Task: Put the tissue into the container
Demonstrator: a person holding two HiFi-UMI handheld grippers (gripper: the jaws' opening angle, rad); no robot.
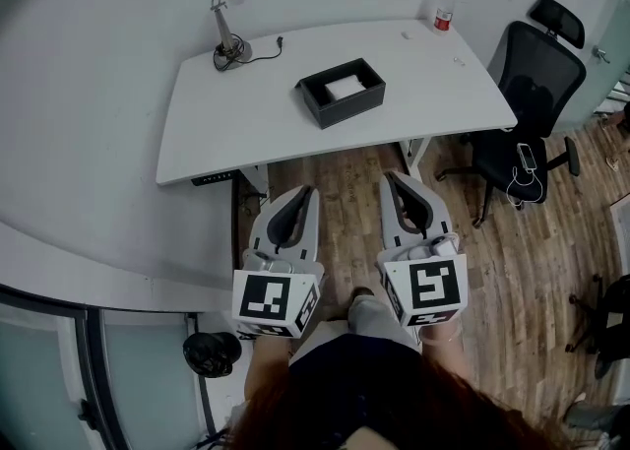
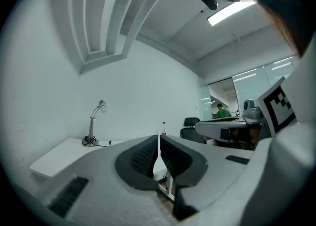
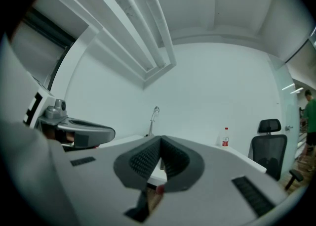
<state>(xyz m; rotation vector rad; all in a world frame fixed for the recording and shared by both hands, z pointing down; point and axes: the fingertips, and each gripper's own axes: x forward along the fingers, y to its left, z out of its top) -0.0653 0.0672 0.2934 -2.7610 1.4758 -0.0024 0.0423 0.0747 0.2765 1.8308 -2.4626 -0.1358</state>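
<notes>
A black open-top container (image 1: 341,94) stands near the middle of the white table (image 1: 217,113), and something white like a tissue (image 1: 345,87) lies inside it. Both grippers hang side by side over the wooden floor, short of the table's front edge. My left gripper (image 1: 303,192) is shut and empty; in the left gripper view its pads (image 2: 158,141) meet. My right gripper (image 1: 393,180) is shut too, with its pads (image 3: 161,146) pressed together and nothing between them.
A desk lamp (image 1: 227,23) stands at the table's back left and a bottle with a red cap (image 1: 445,8) at its back right. A black office chair (image 1: 532,94) stands to the right of the table. Two small white scraps (image 1: 405,34) lie near the bottle.
</notes>
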